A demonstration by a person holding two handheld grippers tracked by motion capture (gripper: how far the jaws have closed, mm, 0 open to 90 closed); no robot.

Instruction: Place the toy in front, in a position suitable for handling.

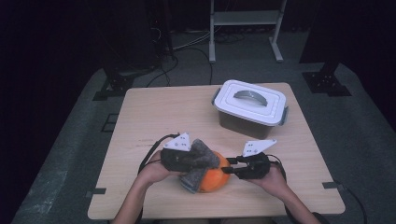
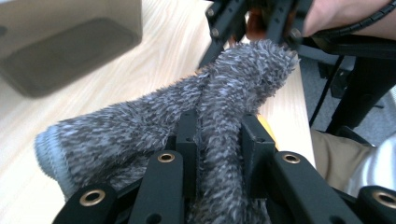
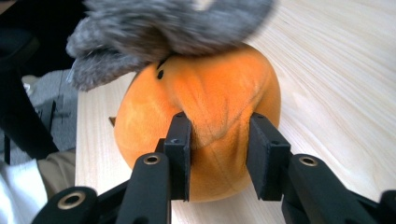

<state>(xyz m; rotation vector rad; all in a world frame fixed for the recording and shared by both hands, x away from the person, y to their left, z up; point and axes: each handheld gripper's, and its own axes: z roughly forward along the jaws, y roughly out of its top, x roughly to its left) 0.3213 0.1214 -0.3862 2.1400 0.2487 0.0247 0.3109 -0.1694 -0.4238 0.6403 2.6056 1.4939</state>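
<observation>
Orange plush (image 1: 214, 179) sat on the table (image 1: 154, 107), on the person's side of the white-lidded box (image 1: 250, 108) and well apart from it. Grey fuzzy sock (image 1: 196, 158) was draped over the plush's top, touching it. Left hand-held gripper (image 2: 218, 140) was clenched on a fold of the sock, fabric bunched tight between the jaws. Right hand-held gripper (image 3: 218, 144) had its jaws around a pinch of the plush on the side away from the left one, pads pressing in and creasing the orange cover, so grasping the plush. Step in hand, as I judged it: pulling the sock off the plush or onto it, can't tell which; one gripper anchored, the other worked the fabric. Next move probably called for keeping the plush pinned while the left drew the sock along it, without slipping.
</observation>
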